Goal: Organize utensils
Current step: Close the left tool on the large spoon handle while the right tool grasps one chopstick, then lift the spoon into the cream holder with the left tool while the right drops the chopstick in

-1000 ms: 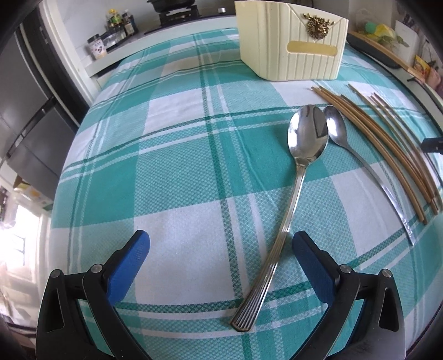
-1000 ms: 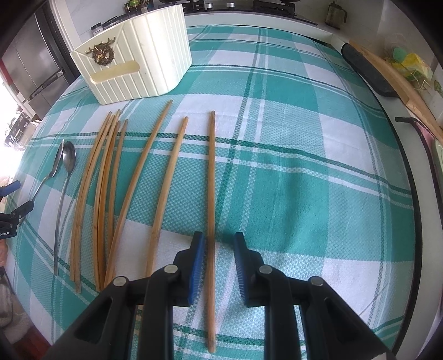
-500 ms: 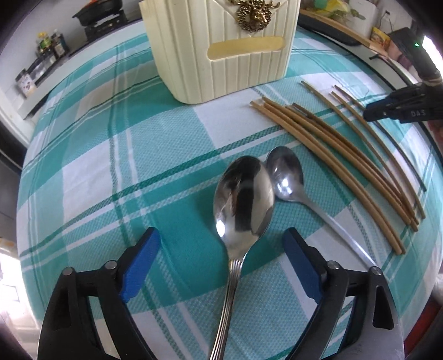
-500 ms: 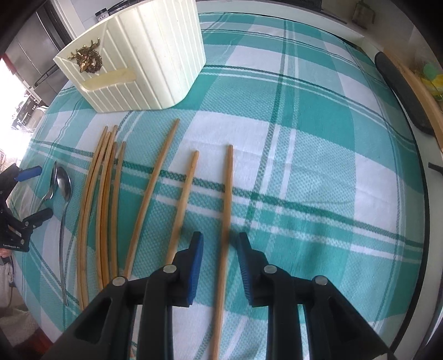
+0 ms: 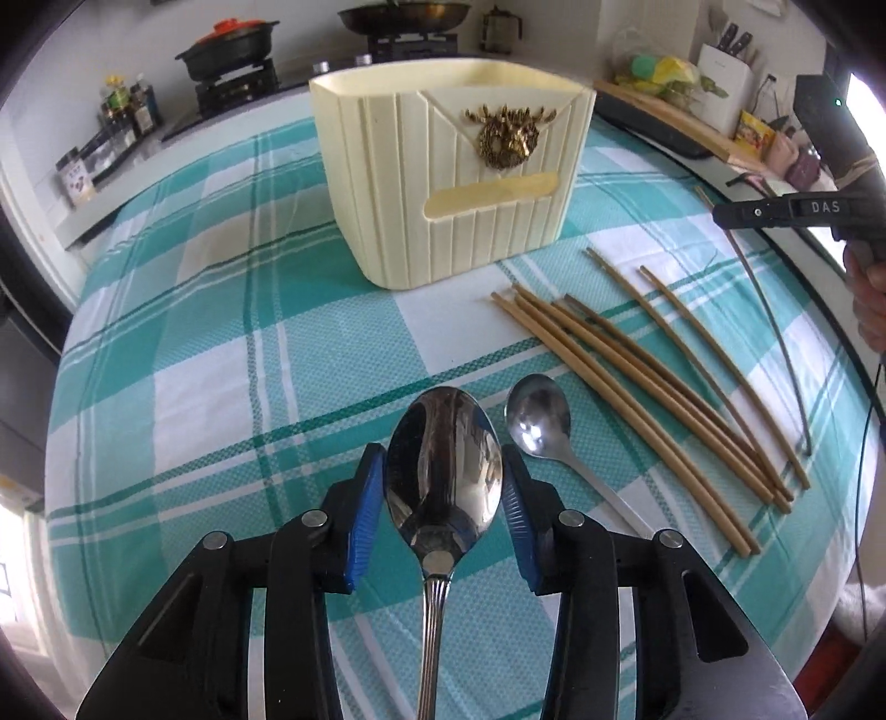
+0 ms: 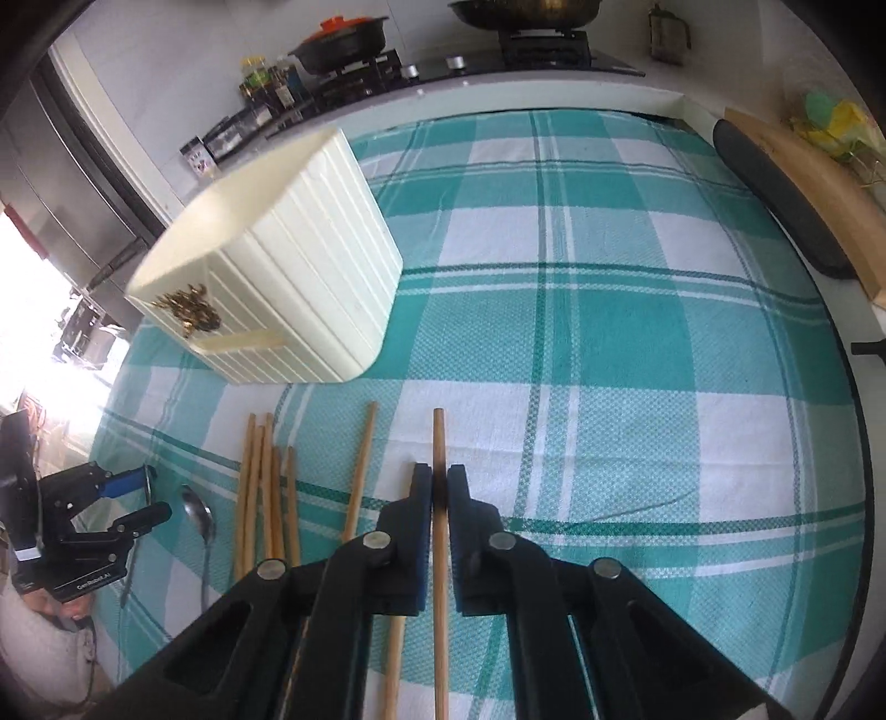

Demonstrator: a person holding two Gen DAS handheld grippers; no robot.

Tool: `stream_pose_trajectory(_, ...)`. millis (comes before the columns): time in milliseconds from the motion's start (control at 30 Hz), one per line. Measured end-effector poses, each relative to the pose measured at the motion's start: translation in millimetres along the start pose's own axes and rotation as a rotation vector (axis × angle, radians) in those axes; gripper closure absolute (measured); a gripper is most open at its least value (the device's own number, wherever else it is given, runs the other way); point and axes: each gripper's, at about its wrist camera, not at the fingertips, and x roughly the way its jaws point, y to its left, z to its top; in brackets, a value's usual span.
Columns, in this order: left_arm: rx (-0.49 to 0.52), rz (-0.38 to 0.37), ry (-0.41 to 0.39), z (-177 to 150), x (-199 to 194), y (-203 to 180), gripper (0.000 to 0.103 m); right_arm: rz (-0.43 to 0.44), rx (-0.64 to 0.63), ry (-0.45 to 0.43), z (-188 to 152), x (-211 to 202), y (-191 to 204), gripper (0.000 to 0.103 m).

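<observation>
My left gripper (image 5: 443,459) is closing on the bowl of a large steel spoon (image 5: 443,443). Both blue pads touch the bowl's edges, and the handle runs back under the gripper. A smaller spoon (image 5: 537,415) lies just to its right, then a row of bamboo chopsticks (image 5: 637,387). My right gripper (image 6: 439,471) is shut on the rightmost chopstick (image 6: 439,437), whose tip sticks out forward. The cream ribbed utensil holder (image 5: 448,183) stands upright beyond them, seen in the right wrist view as the holder (image 6: 277,277) at the upper left.
A teal-and-white checked cloth (image 6: 609,332) covers the table. A wooden board (image 6: 803,183) and a dark pad lie along the right edge. A stove with pots (image 5: 232,50) and spice jars (image 5: 122,111) line the counter behind. The left gripper (image 6: 133,504) shows at the right wrist view's left edge.
The left gripper slid forward from the spoon's handle to its bowl and narrowed onto it. The right gripper closed on the rightmost chopstick and rose. The holder looks nearer in both views.
</observation>
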Motion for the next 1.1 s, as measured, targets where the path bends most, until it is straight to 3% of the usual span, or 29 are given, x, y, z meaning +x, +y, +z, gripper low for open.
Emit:
stream_pose_trajectory(300,-0.031,-0.054,-0.203,-3.3,-95.3,-2.5,0.061,0.065,-0.067,-0.231,-23.2,-114.9,24.3,0.097)
stream_pose_trajectory(600,-0.088,-0.123,-0.306,25.5,-142.1,9.0,0.062,0.075,-0.088,-0.433,-5.0,-167.8,45.5,0.097)
stream_pose_trajectory(833,-0.106,-0.185,-0.391,93.6,-184.3,23.4,0.062,0.101,-0.103,-0.522,60.9,-193.5,63.5,0.097)
stream_pose_trajectory(967,-0.137,-0.167,-0.460,146.3,-201.3,34.3,0.062,0.111,-0.136,-0.556,103.9,-201.8,84.5,0.097)
stream_pose_trajectory(1100,-0.197,-0.130,-0.510,190.7,-193.5,45.2,0.062,0.116,-0.151,-0.580,135.5,-194.4,100.3,0.097)
